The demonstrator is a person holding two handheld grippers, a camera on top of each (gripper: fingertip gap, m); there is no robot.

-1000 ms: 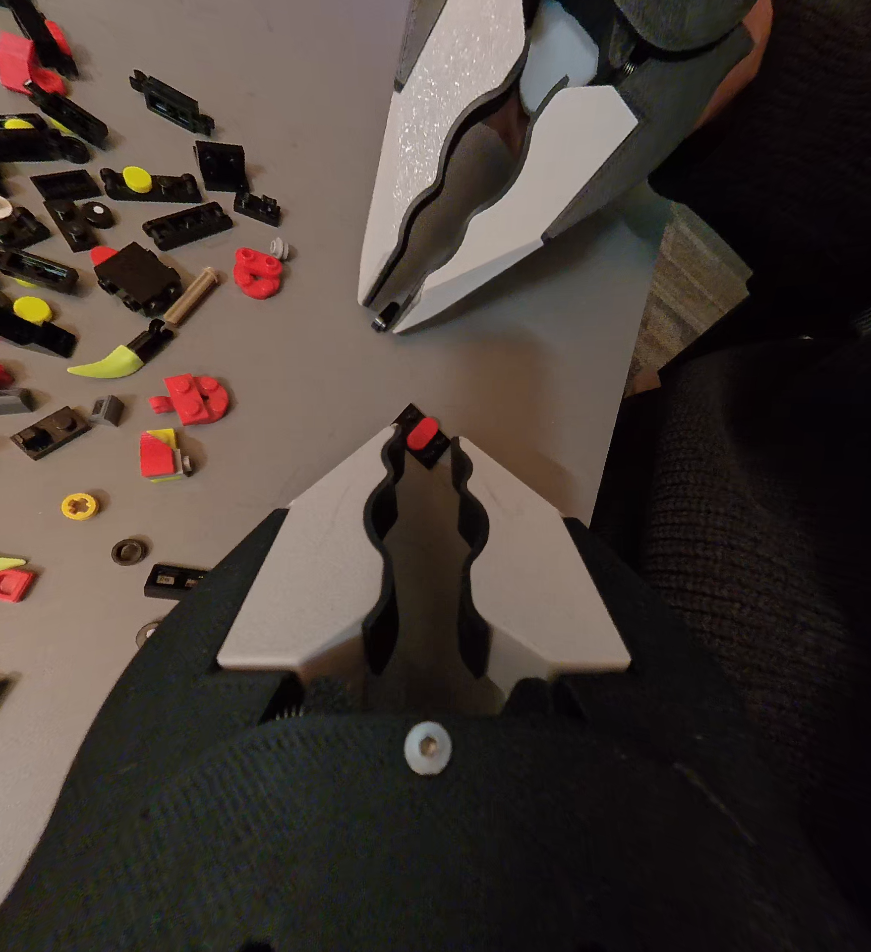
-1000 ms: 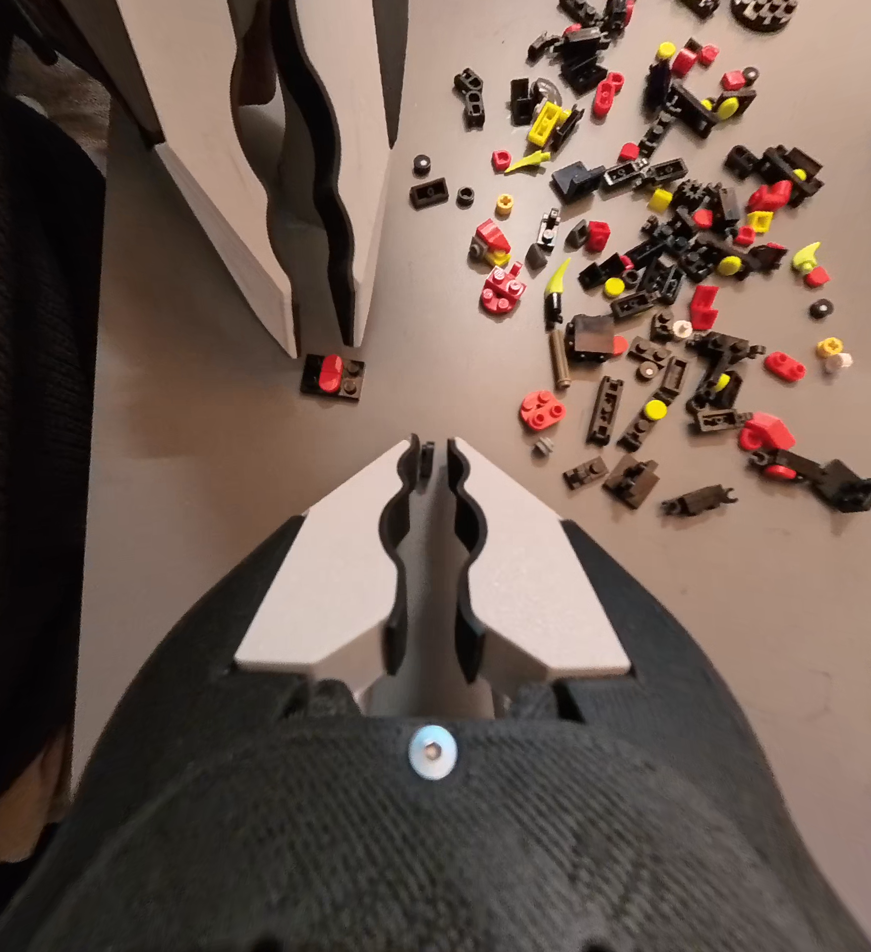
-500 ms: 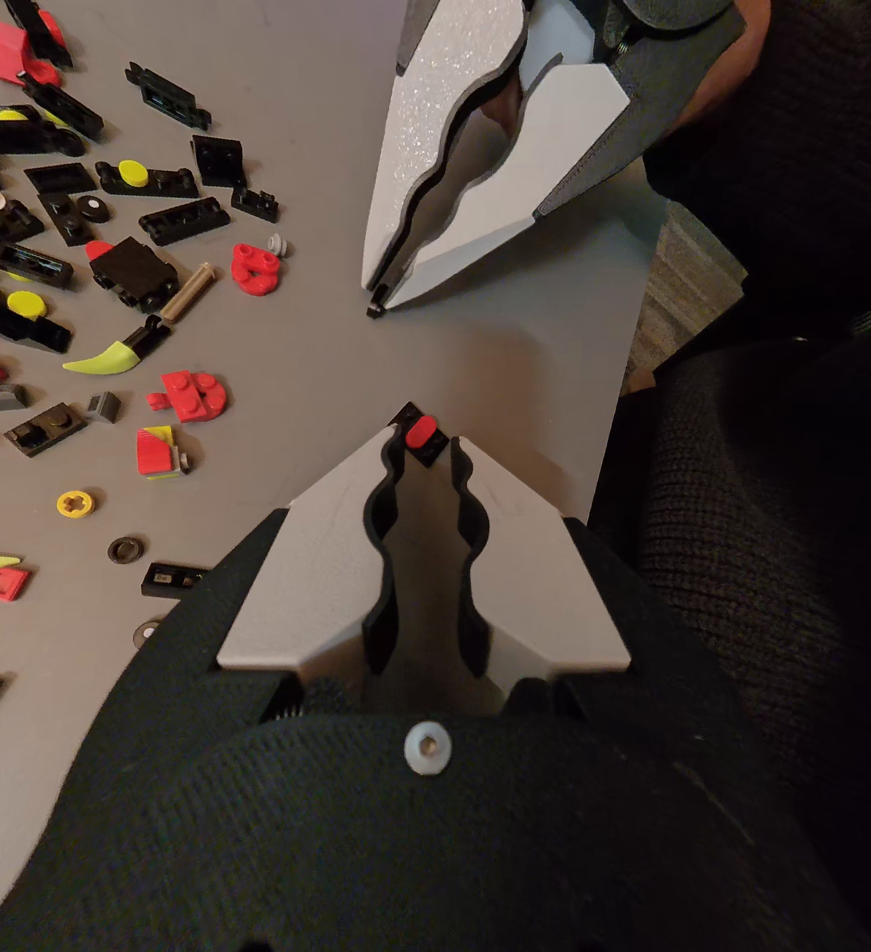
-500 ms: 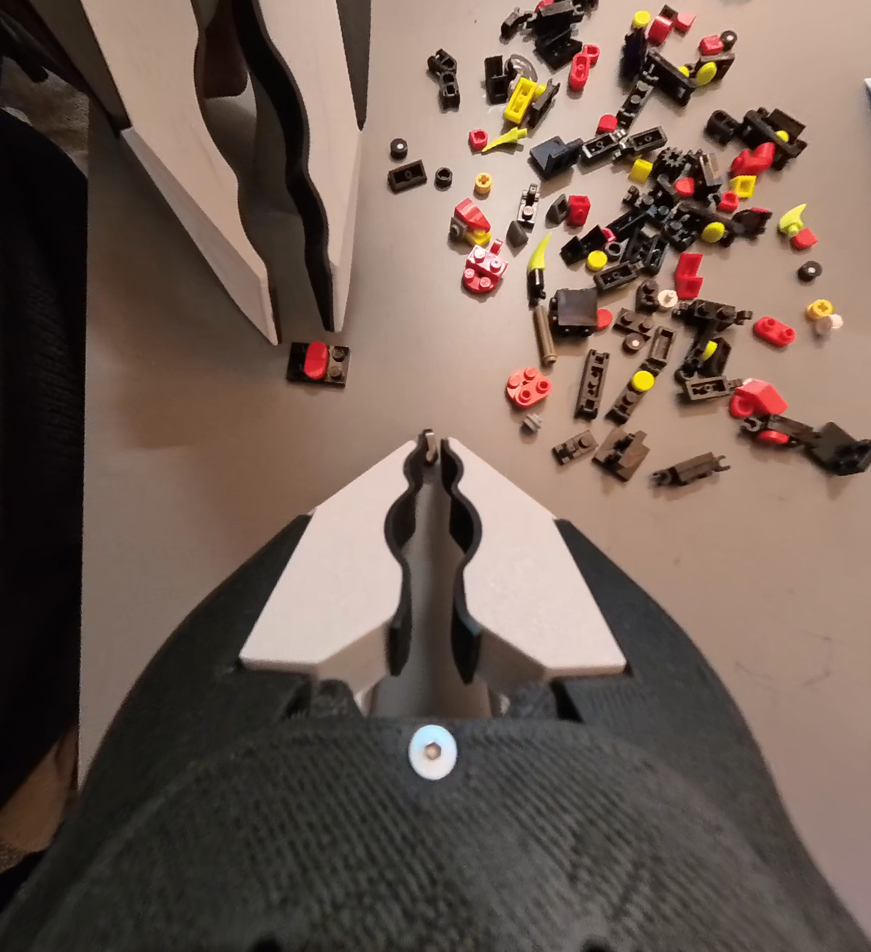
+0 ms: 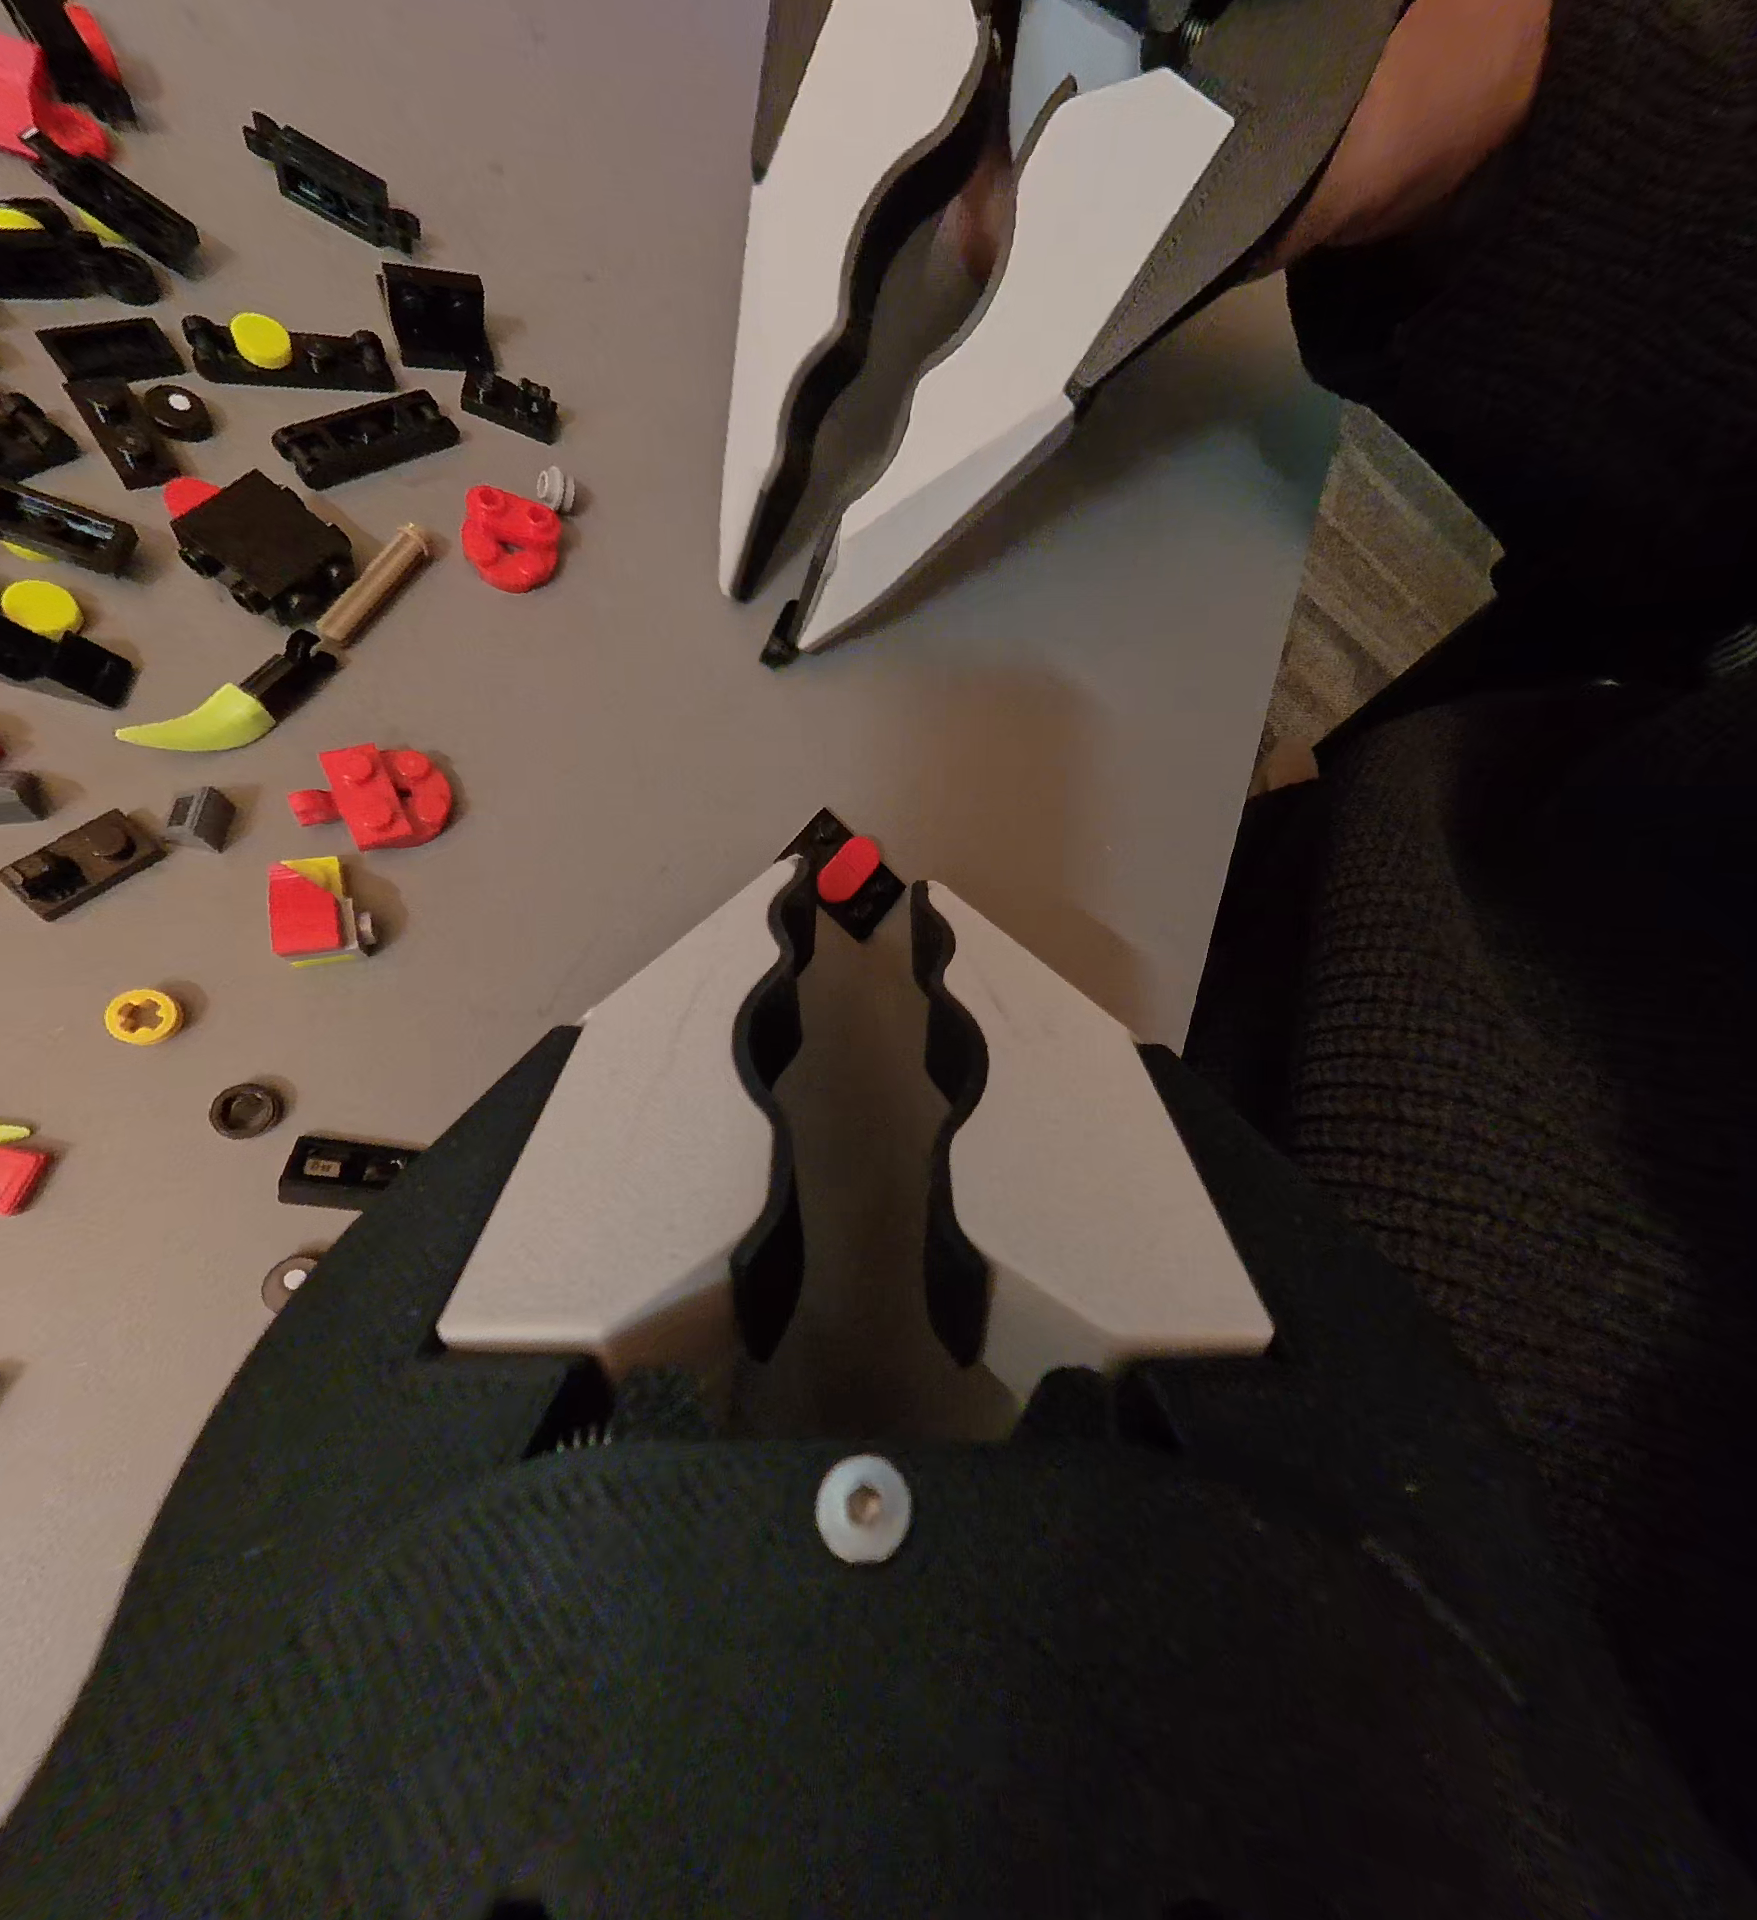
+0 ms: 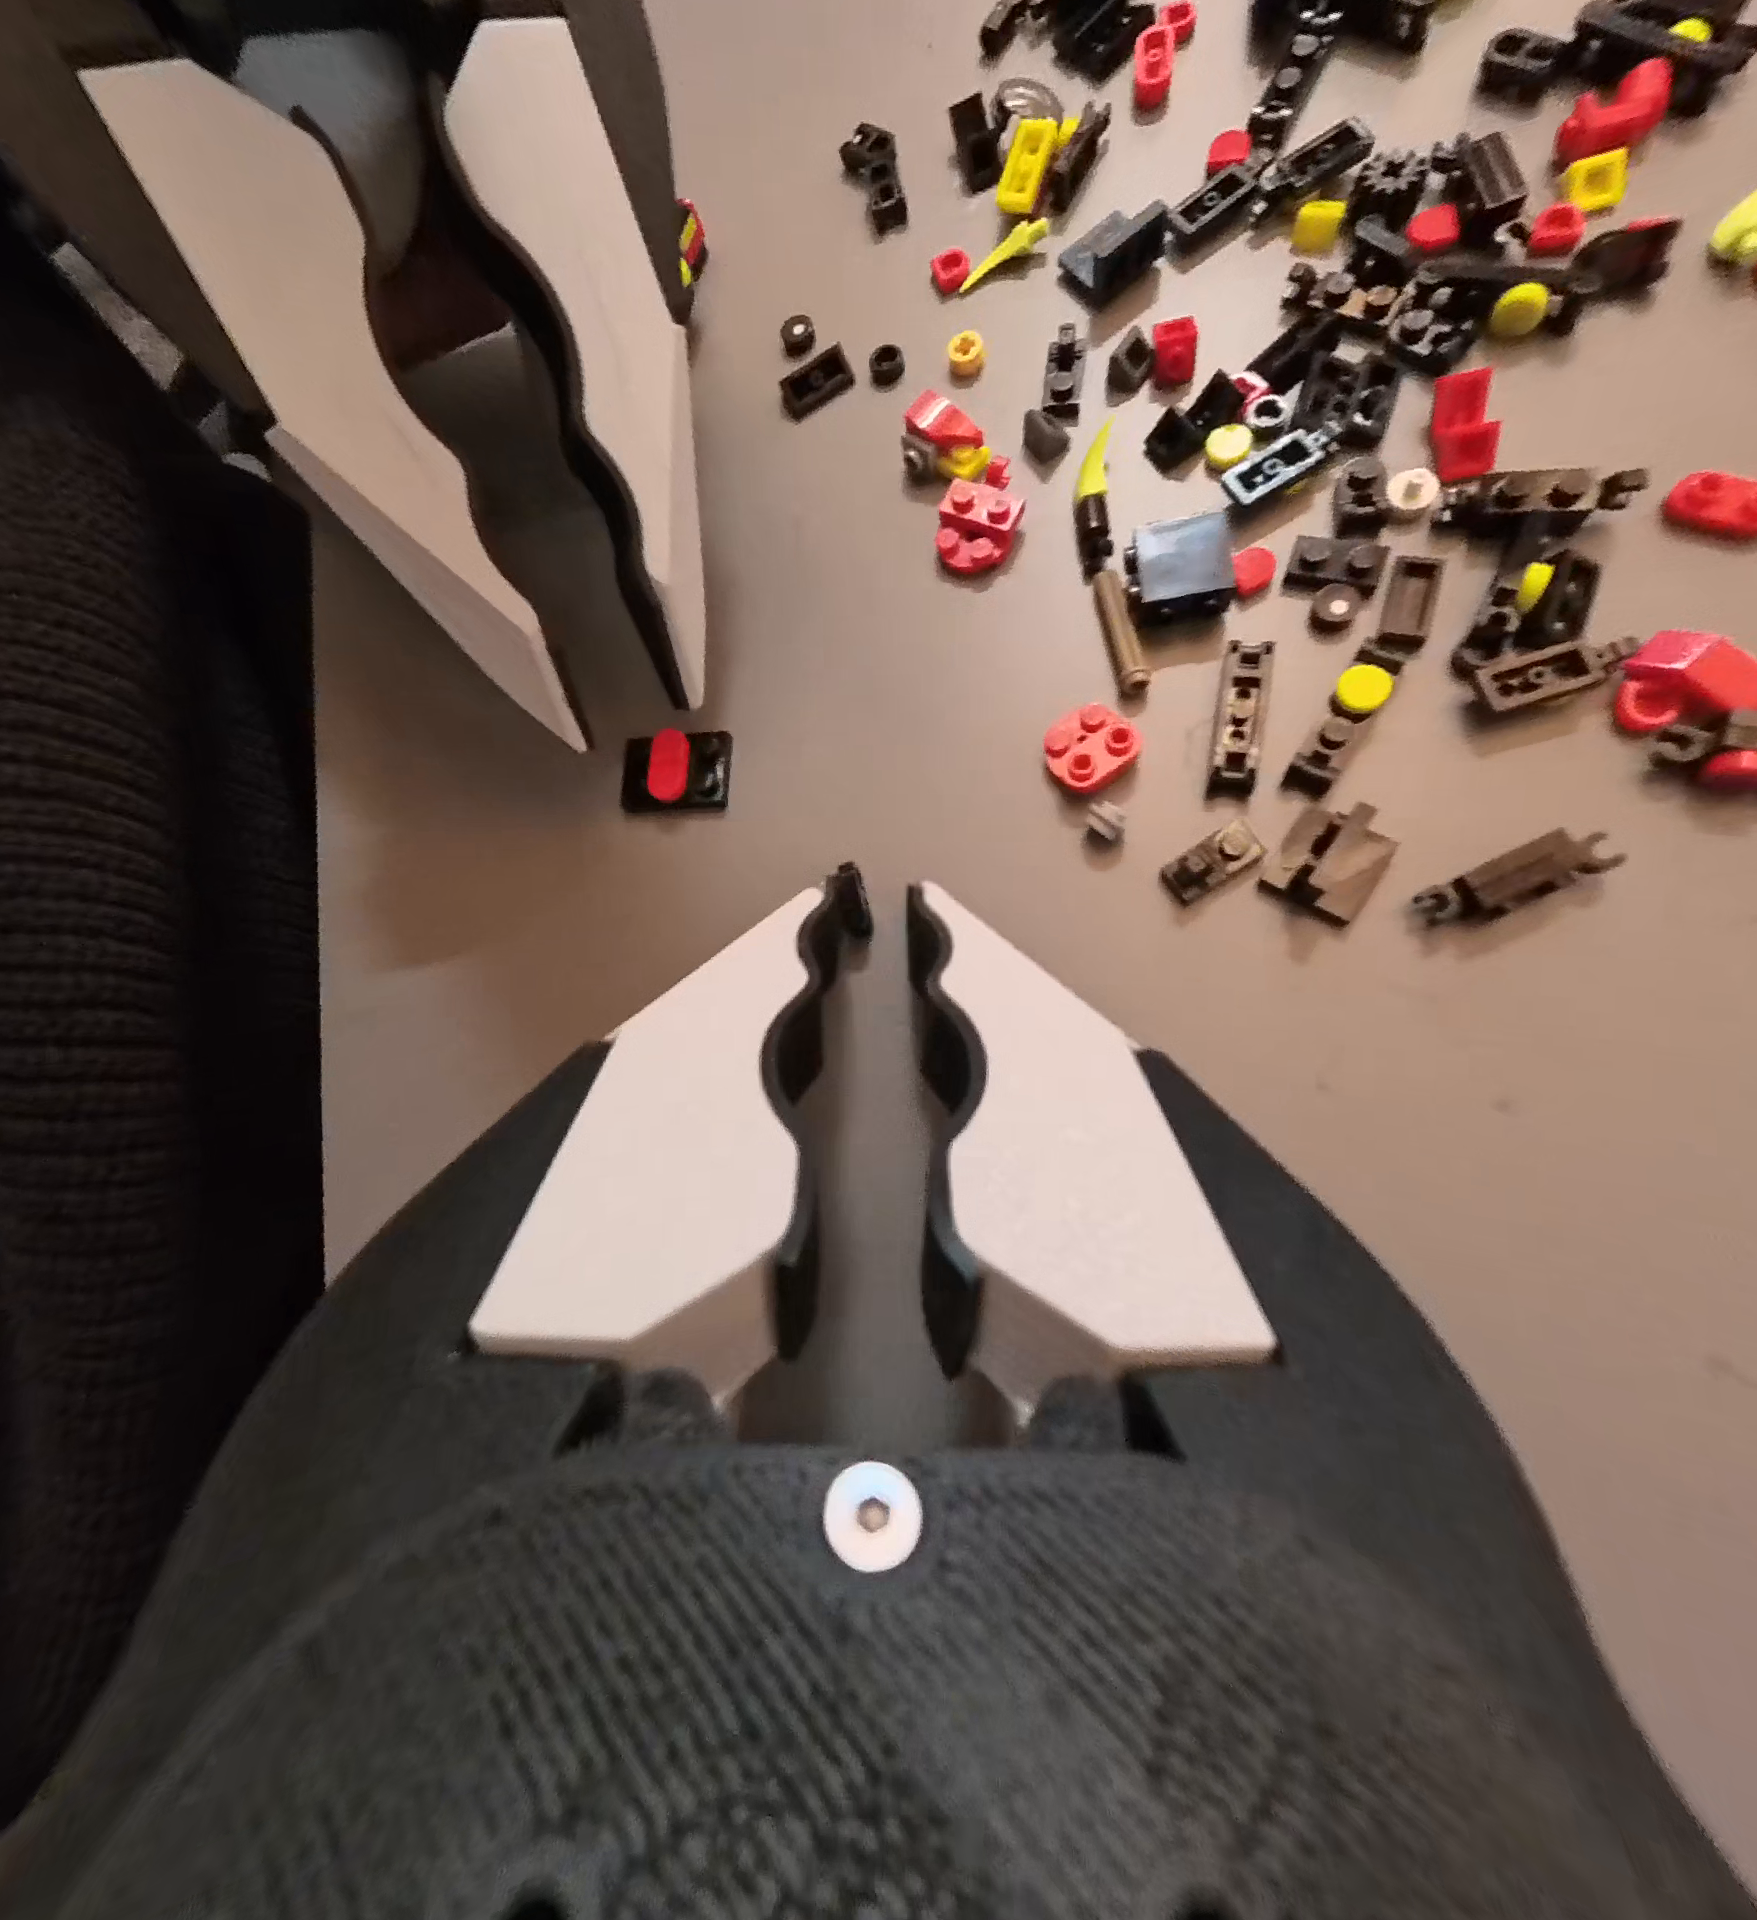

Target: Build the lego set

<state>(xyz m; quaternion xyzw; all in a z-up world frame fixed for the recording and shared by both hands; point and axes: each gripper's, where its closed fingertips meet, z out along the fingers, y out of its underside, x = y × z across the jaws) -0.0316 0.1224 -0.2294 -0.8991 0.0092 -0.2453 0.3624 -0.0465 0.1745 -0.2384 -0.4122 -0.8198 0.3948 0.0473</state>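
Note:
In the left wrist view my left gripper (image 5: 853, 883) is open and low over the grey table (image 5: 645, 707). A small black plate with a red oval tile (image 5: 850, 881) lies flat on the table at its fingertips; the pads do not press it. The right wrist view shows the plate (image 6: 676, 771) just beyond the left gripper's tips (image 6: 640, 727). My right gripper (image 6: 884, 894) is open. A tiny black piece (image 6: 850, 899) rests against its left finger, with a gap to the right pad. The piece also shows in the left wrist view (image 5: 778, 649) at the right gripper's tip (image 5: 770, 618).
Several loose black, red and yellow bricks are scattered over the table (image 6: 1373, 436), left of the grippers in the left wrist view (image 5: 261, 540). A red round-ended plate (image 5: 386, 795) lies nearest. The table's edge (image 5: 1258, 727) and a person's dark knitted sleeve (image 5: 1528, 1039) are close by.
The right gripper's jaws closed on the tiny black piece half a second ago and have now parted; the piece stays against the left finger. The left gripper and plate have barely moved.

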